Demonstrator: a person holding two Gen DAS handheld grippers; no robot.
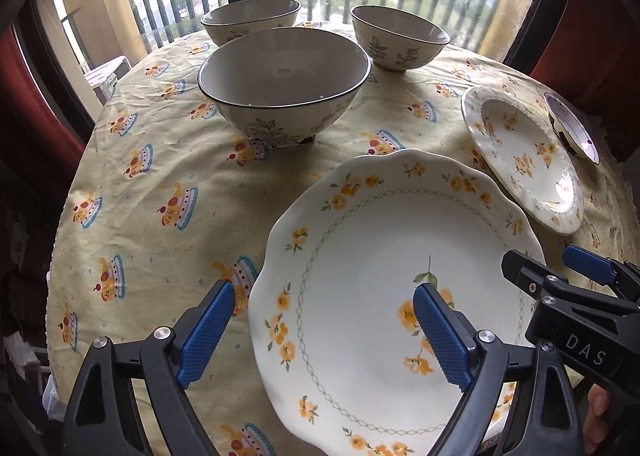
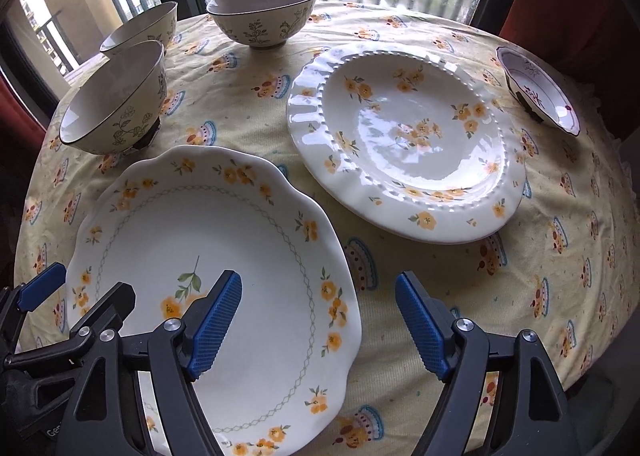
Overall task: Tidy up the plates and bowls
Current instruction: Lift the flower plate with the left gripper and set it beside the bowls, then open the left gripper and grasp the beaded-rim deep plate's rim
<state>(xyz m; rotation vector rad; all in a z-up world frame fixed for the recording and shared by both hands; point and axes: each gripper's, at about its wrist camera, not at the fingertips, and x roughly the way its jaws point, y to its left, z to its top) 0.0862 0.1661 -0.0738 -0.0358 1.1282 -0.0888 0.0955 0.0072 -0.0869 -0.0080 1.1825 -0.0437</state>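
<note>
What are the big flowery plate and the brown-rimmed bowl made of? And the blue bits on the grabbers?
Flowery plate: probably glazed ceramic, smooth and white with printed flowers. Bowl: likely glazed ceramic too, with a dark rim line and a softer sheen. Blue pads: look like ridged rubber or plastic; the pictures can't tell which.

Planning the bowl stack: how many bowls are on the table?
4: near-left bowl, far-left bowl behind it, far-middle bowl, small bowl at the right edge. No others show.
</note>
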